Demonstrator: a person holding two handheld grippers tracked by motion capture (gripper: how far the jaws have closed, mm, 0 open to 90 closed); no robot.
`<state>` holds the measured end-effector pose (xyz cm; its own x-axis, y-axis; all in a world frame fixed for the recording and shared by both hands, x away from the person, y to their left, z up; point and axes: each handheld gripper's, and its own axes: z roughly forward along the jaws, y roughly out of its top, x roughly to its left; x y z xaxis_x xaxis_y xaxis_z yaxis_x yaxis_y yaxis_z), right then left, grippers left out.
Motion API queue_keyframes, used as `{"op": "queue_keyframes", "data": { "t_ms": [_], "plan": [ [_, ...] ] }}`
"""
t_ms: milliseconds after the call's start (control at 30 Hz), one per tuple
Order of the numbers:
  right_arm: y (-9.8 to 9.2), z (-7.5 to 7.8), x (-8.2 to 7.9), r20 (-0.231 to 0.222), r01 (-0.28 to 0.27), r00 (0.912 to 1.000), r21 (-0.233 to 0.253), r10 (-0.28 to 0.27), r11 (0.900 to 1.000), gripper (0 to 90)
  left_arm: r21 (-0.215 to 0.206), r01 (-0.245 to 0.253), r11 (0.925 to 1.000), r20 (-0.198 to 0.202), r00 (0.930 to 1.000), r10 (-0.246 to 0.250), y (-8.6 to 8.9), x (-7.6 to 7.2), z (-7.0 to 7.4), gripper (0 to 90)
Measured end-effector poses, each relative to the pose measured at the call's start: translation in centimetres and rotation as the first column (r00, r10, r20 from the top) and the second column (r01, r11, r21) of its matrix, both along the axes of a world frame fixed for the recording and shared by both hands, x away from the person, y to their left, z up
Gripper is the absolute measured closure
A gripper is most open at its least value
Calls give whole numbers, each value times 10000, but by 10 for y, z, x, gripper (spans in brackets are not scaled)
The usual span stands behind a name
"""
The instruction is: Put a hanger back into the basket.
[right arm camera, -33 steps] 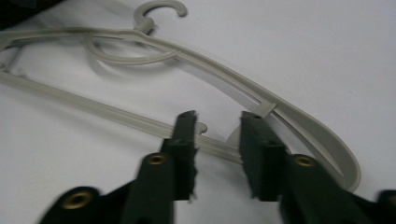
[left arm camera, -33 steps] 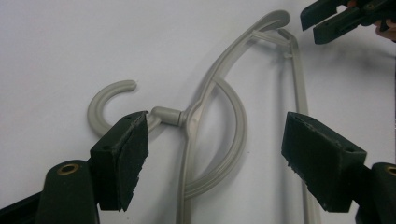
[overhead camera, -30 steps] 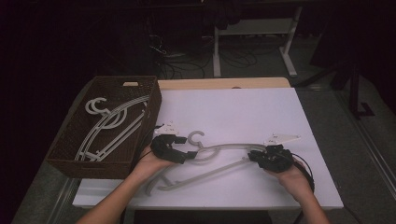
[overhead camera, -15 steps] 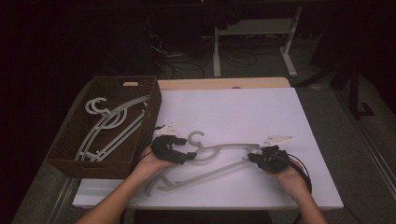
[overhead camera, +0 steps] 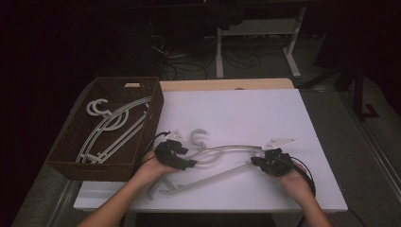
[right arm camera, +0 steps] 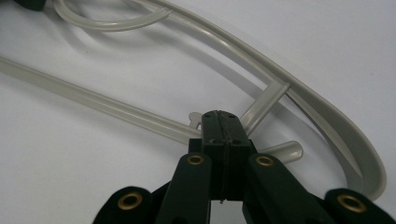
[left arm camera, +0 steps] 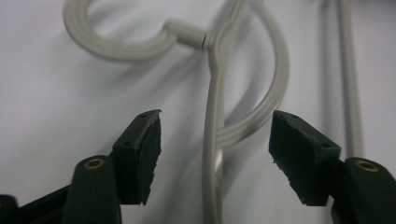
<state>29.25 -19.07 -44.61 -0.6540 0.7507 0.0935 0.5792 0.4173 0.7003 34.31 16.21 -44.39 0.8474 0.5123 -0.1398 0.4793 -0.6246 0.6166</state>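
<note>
Left gripper stands released, its jaws spread to either side of the grey hanger just below the hook's neck, the thin arm running between them untouched. Off to its right, the right gripper is clenched flat, jaws pressed together at the hanger's far end where the bar meets the curved shoulder, though whether any plastic is pinched I cannot tell. Judging by the hangers already in the basket beside the left gripper, this is the pickup step: next, close on the neck squarely and lift without the arm slipping out.

High view overhead facing forward, claw views close, sharing hanger
</note>
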Motion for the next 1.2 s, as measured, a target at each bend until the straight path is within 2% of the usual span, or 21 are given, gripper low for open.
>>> {"op": "queue_keyframes", "data": {
  "t_ms": [67,133,200,267,433,667,833,933,1000,1100,1200],
  "plan": [
    [0,0,0,-5,0,10000,-16,0,10000,893,124,149,9998,-126,9998,-148,-1,0,-1,400],
    [0,0,0,-20,-5,10000,9,5,10000,893,292,284,9992,-148,9995,-279,-2,-1,-2,475],
    [0,0,0,-42,9,10000,21,-9,10000,893,481,364,9982,40,9993,-366,-2,-2,-2,527],
    [0,0,0,-31,3,10000,16,-3,10000,893,515,442,9977,-18,9990,-442,-2,-2,-2,601],
    [0,-1,1,-36,13,10000,24,-13,10000,893,754,516,9958,231,9983,-534,-4,-4,-2,702],
    [0,0,0,-36,45,10000,22,-44,10000,893,1131,433,9926,442,9978,-485,-5,-5,0,795],
    [-2,1,0,51,49,10000,106,-50,9999,887,1075,308,9937,421,9985,-355,-6,-4,1,810],
    [-3,5,-3,110,-47,9999,445,42,9990,833,1010,190,9947,642,9976,-255,-9,-4,6,812],
    [-5,10,-7,198,-157,9997,845,141,9963,791,945,98,9955,659,9977,-161,-12,-2,10,812],
    [-10,15,-12,212,-265,9995,1391,238,9899,683,827,-141,9965,711,9974,82,-17,2,15,813],
    [-15,19,-18,429,-355,9987,1584,291,9867,565,749,-265,9968,878,9959,199,-21,5,23,813]
  ]
}}
